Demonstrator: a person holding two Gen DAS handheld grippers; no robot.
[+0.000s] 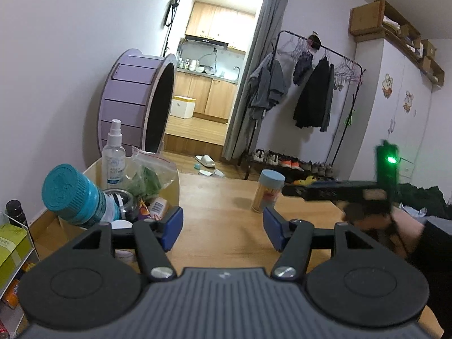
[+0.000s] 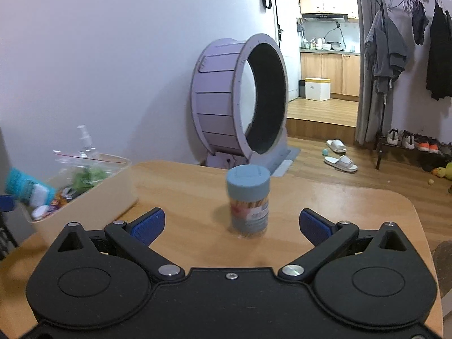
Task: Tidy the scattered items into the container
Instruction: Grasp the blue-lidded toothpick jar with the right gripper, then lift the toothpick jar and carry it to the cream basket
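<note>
1. Now the step in hand looks like taking the toothpick jar (image 2: pixel 248 202), the one item left loose on the wooden table (image 2: pixel 353 206); it stands upright, well apart from the container (image 2: pixel 93 207) on the table's left side.
2. The right gripper (image 2: pixel 230 221) has its jaws spread wide, nothing between them, with the jar just ahead of the blue pads (image 2: pixel 148 226).
3. To do it well, I judge the jar should sit centred between the pads, gripped on the clear body below the blue cap, with the gripper kept level so the tall jar does not tip.
4. The left gripper (image 1: pixel 223 227) hovers beside the container with its jaws parted and empty; it should stay clear of the path.
5. Count: one jar on the table and one container. In the container, one spray bottle (image 1: pixel 113 155), one teal-capped bottle (image 1: pixel 77 195), one zip bag of greens (image 1: pixel 149 176), plus small packets too jumbled to count.
</note>
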